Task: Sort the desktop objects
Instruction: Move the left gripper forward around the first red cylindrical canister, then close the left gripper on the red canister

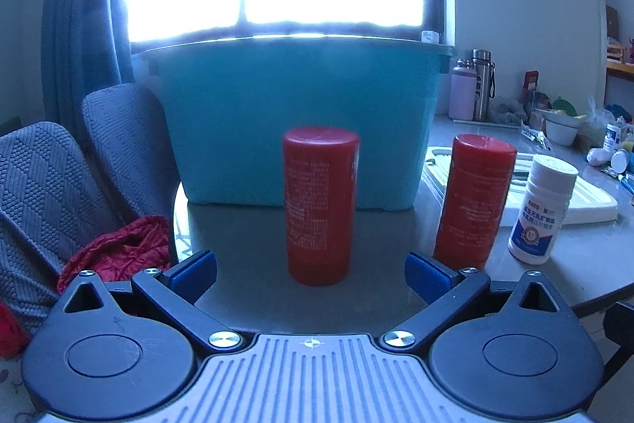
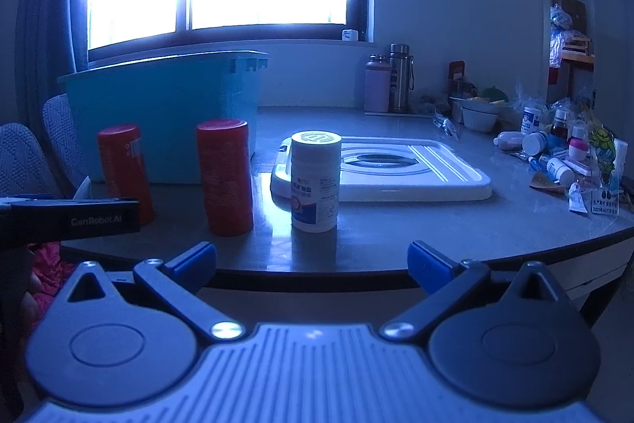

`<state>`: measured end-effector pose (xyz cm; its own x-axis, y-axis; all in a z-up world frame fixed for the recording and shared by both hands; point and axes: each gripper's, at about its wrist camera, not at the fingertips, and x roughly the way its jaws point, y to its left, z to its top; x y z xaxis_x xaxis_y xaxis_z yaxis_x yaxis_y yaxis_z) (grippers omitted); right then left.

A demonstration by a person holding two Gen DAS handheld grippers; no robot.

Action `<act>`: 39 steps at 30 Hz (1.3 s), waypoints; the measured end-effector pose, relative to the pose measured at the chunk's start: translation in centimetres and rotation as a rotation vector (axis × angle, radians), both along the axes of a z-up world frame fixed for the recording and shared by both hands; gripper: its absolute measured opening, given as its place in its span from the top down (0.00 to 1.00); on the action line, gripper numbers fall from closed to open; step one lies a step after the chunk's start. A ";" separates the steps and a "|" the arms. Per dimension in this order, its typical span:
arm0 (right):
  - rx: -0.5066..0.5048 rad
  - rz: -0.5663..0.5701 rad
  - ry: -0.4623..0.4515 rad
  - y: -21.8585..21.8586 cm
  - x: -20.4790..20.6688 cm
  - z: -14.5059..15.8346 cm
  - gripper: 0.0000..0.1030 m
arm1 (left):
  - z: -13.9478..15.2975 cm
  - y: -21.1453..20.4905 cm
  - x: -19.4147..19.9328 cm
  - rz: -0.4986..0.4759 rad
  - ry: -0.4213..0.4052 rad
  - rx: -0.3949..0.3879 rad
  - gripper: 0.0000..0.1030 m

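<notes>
The landmark is the teal storage bin (image 1: 301, 121), standing at the back left of the grey worktop (image 1: 253, 264) below the window.

Left wrist view, left to right: two grey upholstered chairs (image 1: 51, 193) sit left of the bin, with a red cloth (image 1: 119, 248) on the nearer one. The left claw (image 1: 311, 274) is spread wide and holds nothing. A red cylindrical canister (image 1: 319, 205) stands upright directly in front of the bin, beyond the claw tips and apart from them. A second red canister (image 1: 473, 199) stands upright at the bin's front right corner. A white pill bottle (image 1: 541, 207) stands right of it. A white bin lid (image 1: 586, 199) lies flat to the right of the bin.

Right wrist view: the right claw (image 2: 312, 266) is spread wide and empty, short of the worktop edge. The pill bottle stands right of the bin, ahead of this claw. Two flasks (image 2: 390, 84) stand upright at the wall, right of the bin. Small bottles and packets (image 2: 562, 153) lie well right of it.
</notes>
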<state>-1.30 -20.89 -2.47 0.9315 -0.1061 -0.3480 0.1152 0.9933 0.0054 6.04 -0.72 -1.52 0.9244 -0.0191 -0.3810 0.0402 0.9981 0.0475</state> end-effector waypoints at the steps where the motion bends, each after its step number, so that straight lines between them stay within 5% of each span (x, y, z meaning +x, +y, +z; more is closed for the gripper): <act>1: -0.003 -0.005 -0.007 0.0 0.0 0.0 0.00 | 0.0 0.0 0.3 0.001 -0.003 0.001 0.01; 27: 0.002 -0.028 -0.040 -0.8 2.9 -2.2 0.00 | -0.9 -0.5 7.8 0.020 -0.030 -0.013 0.02; 28: 0.002 -0.027 -0.039 -0.9 2.9 -2.3 0.00 | -1.0 -0.6 7.9 0.024 -0.031 -0.010 0.03; 31: 0.000 -0.019 -0.036 -1.0 3.1 -2.5 0.00 | -1.2 -0.7 8.6 0.032 -0.016 -0.005 0.50; 39: 0.011 -0.004 -0.035 -1.6 3.8 -2.5 0.00 | -1.2 -0.3 8.4 0.046 -0.001 -0.005 0.52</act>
<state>2.50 -22.51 -4.94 0.9428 -0.1058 -0.3161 0.1183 0.9928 0.0205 14.44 -1.01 -2.73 0.9248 0.0212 -0.3800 -0.0054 0.9991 0.0427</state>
